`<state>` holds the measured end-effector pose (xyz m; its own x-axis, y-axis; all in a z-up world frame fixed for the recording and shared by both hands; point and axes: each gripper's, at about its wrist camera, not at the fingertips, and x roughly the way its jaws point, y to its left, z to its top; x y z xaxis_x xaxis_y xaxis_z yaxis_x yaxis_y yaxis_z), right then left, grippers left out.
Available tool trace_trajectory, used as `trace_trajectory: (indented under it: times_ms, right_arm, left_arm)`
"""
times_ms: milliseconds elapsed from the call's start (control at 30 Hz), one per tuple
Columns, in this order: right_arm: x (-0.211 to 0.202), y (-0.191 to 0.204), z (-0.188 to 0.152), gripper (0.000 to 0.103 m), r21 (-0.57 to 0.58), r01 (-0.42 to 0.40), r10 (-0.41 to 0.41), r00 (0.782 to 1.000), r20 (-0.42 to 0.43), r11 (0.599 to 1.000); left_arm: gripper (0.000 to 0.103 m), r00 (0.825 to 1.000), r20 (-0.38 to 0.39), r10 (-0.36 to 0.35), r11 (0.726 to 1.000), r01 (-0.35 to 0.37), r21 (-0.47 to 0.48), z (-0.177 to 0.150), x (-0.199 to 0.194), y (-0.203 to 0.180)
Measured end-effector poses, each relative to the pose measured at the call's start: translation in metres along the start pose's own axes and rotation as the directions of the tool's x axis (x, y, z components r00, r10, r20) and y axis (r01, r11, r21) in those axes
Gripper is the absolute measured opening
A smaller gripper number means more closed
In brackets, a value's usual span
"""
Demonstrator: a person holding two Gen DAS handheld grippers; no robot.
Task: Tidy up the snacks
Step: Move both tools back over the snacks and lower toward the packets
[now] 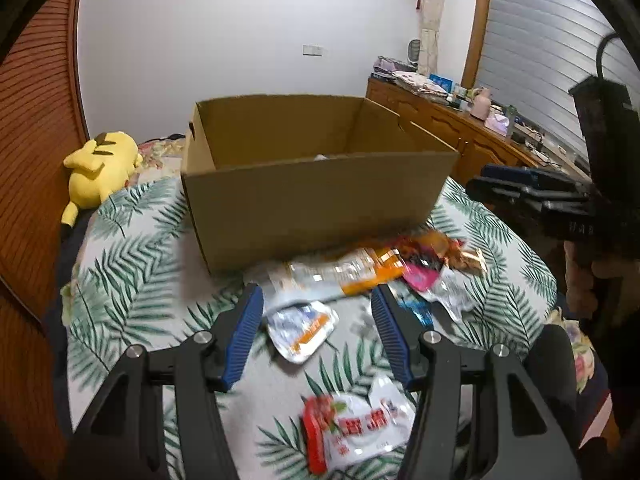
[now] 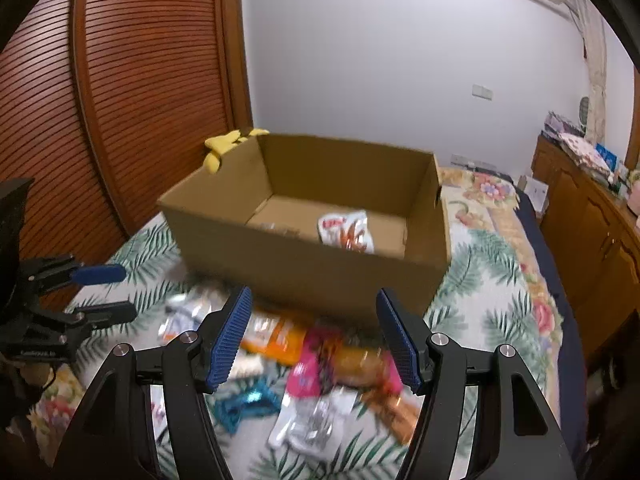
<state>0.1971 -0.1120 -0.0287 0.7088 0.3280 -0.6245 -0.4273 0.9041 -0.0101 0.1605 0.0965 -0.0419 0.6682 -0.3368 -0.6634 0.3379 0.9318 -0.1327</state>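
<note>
An open cardboard box (image 1: 312, 200) stands on the bed, and a white and red packet (image 2: 348, 232) lies inside it. A pile of snack packets lies in front of the box: a long orange and white one (image 1: 340, 272), a pink one (image 1: 420, 276) and a red and white one (image 1: 352, 428). My left gripper (image 1: 318, 296) hovers open above a small white and orange pouch (image 1: 300, 330), with nothing between its pads. My right gripper (image 2: 314, 300) is open over the orange packet (image 2: 276, 334) and the pink packet (image 2: 312, 368), holding nothing. The pile is blurred in the right wrist view.
A leaf-patterned cover (image 1: 128, 280) lies over the bed. A yellow plush toy (image 1: 100, 164) rests left of the box, by a slatted wooden door (image 2: 120, 100). A cluttered wooden dresser (image 1: 460, 120) runs along the right. A hand (image 1: 580, 280) grips the right tool.
</note>
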Motion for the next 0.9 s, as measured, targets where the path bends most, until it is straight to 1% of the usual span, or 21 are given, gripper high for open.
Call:
trace_trajectory:
  times_ms: [167, 300, 433, 567, 800, 900]
  right_arm:
    - [-0.006, 0.007, -0.029, 0.066, 0.019, 0.008, -0.007, 1.0, -0.017, 1.0]
    - [-0.008, 0.009, -0.05, 0.066, 0.048, -0.003, 0.004, 1.0, -0.029, 0.999]
    - [-0.009, 0.012, -0.066, 0.066, 0.07, -0.007, 0.009, 0.999, -0.032, 0.998]
    - [-0.012, 0.016, -0.076, 0.066, 0.084, -0.018, 0.02, 0.999, -0.032, 0.996]
    - [-0.025, 0.016, -0.083, 0.066, 0.097, -0.024, 0.025, 1.0, -0.014, 0.995]
    - [-0.031, 0.014, -0.085, 0.066, 0.107, -0.026, 0.027, 1.0, -0.006, 0.994]
  left_arm:
    - [0.057, 1.0, -0.013, -0.025, 0.999, 0.025, 0.02, -0.024, -0.005, -0.009]
    - [0.057, 0.998, -0.014, -0.067, 0.996, 0.067, 0.05, -0.042, -0.012, -0.017]
    - [0.057, 0.997, -0.036, -0.074, 0.993, 0.077, 0.088, -0.059, -0.015, -0.025]
    - [0.057, 0.995, -0.063, -0.075, 0.99, 0.082, 0.114, -0.07, -0.015, -0.031]
    - [0.058, 0.99, -0.112, -0.089, 0.981, 0.107, 0.164, -0.087, -0.012, -0.042]
    - [0.058, 0.984, -0.13, -0.119, 0.975, 0.141, 0.171, -0.089, -0.008, -0.047]
